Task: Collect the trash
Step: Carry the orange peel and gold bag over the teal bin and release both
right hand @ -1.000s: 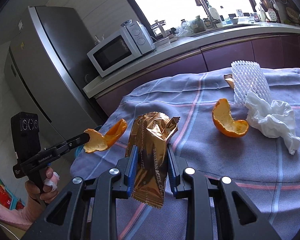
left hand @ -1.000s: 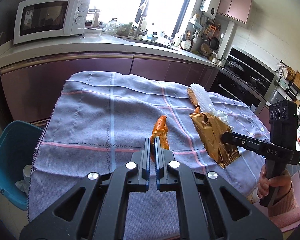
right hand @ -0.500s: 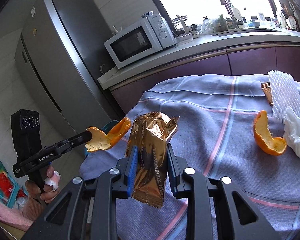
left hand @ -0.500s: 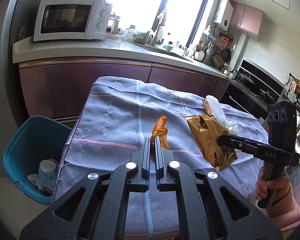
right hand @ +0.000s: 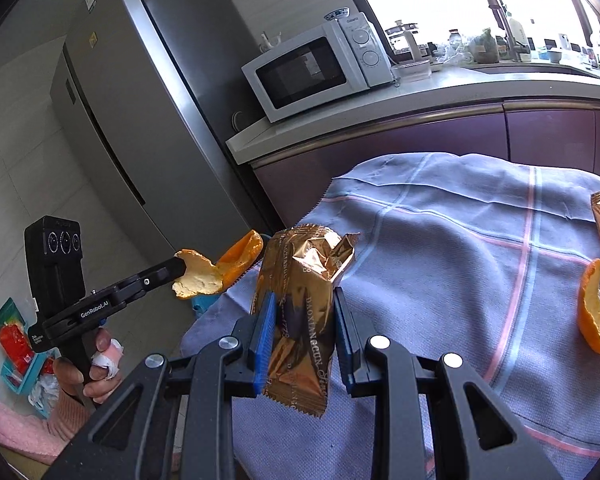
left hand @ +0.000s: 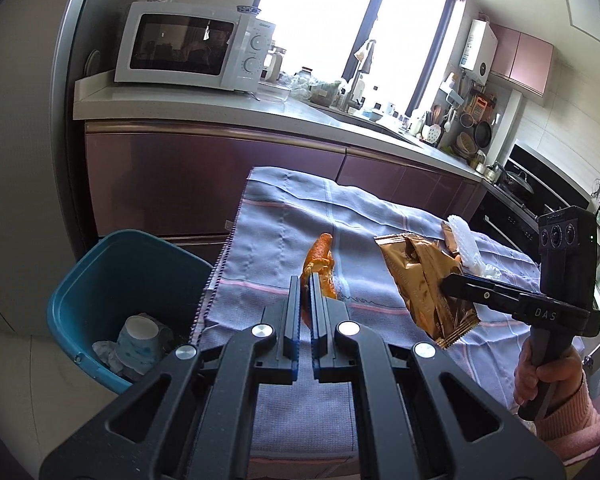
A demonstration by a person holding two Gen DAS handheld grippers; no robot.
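Orange peel (left hand: 319, 268) sits at frame centre, pinched in the left claw (left hand: 305, 300). Right claw (right hand: 302, 320) clamps a gold wrapper (right hand: 304, 300) at centre, above the cloth-covered surface (right hand: 460, 280). Blue bin (left hand: 112, 280) waits lower left.

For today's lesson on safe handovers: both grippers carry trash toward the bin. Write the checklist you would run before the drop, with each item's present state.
1. Left gripper shut on the orange peel: ok.
2. Right gripper shut on the gold wrapper: ok.
3. Blue bin open, with room above the paper cup: ok.
4. Peel over the bin: not ok, it looks to be above the cloth edge.
5. Wrapper over the bin: not ok.
6. Table trash all collected: not ok, a second peel remains.
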